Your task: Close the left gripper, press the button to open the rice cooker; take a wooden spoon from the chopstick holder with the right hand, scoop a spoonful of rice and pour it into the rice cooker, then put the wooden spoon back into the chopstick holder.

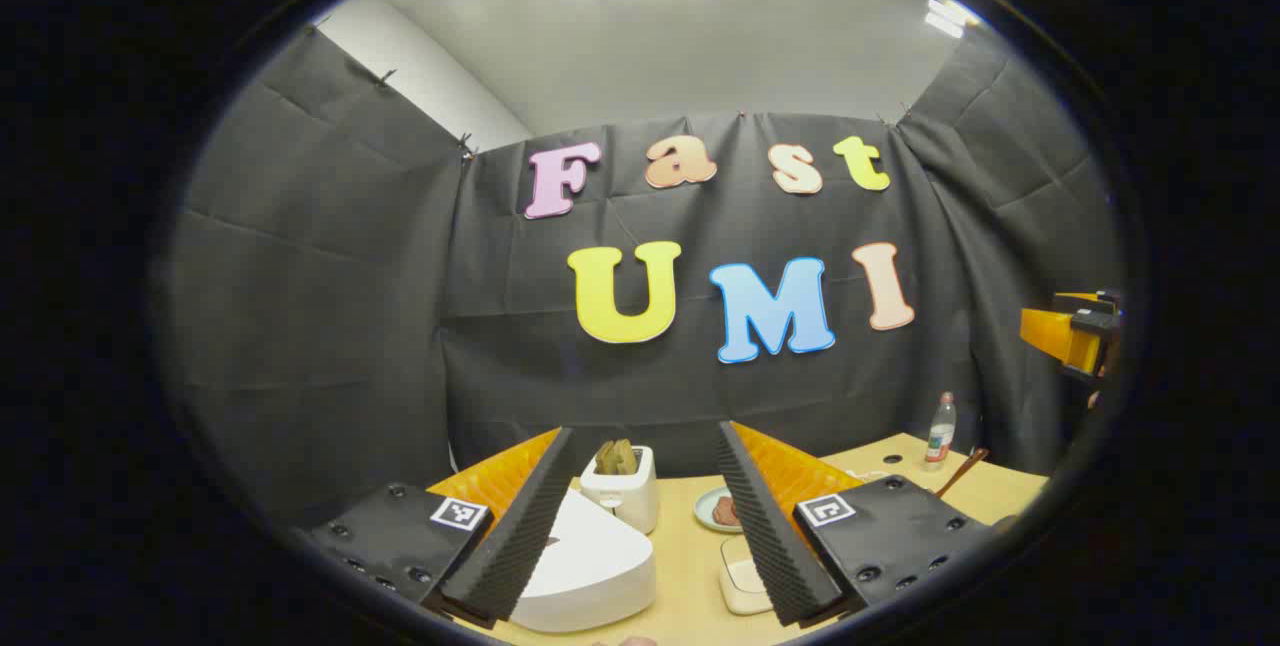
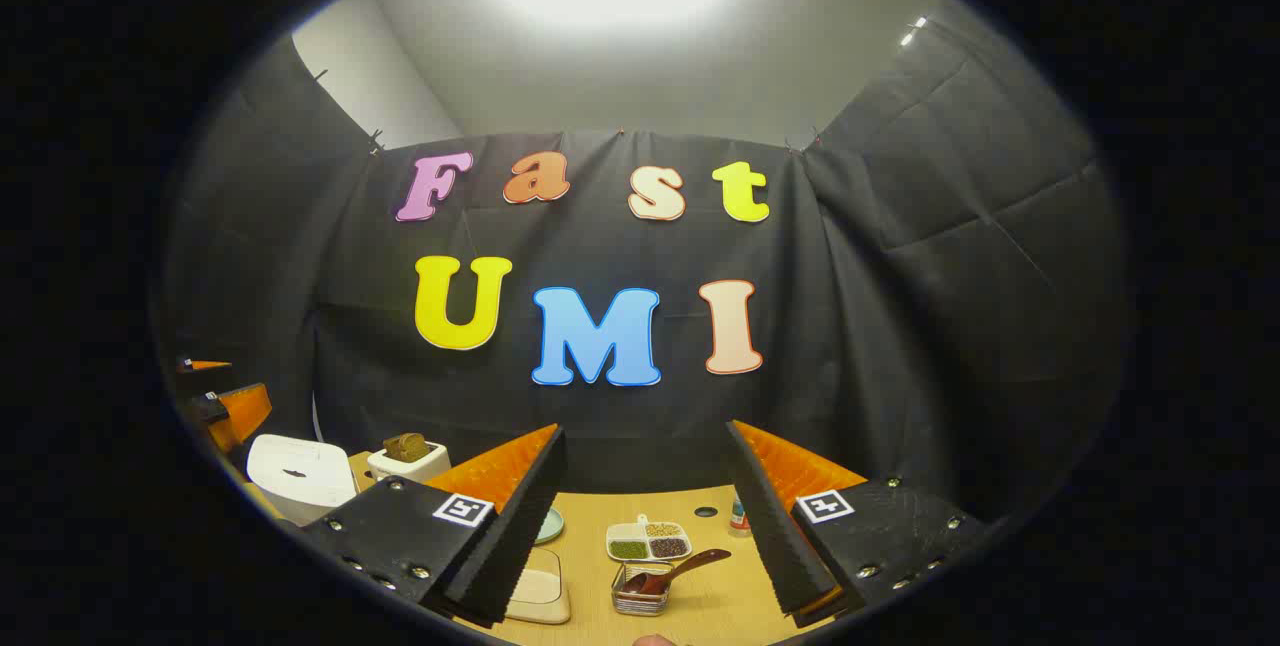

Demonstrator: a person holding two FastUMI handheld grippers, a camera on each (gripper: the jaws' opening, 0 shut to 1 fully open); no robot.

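The rice cooker (image 1: 585, 566) sits on the counter (image 1: 690, 551) just below and ahead of your left hand-held gripper (image 1: 645, 526), whose jaws stand wide open; close them before pressing. Your right hand-held gripper (image 2: 645, 526), also open, sees the wooden spoon (image 2: 672, 570) lying across a clear box, handle pointing right.

White rice cooker (image 1: 585, 566) lid-shut on table; wooden spoon (image 2: 672, 571) in clear holder (image 2: 640, 593).
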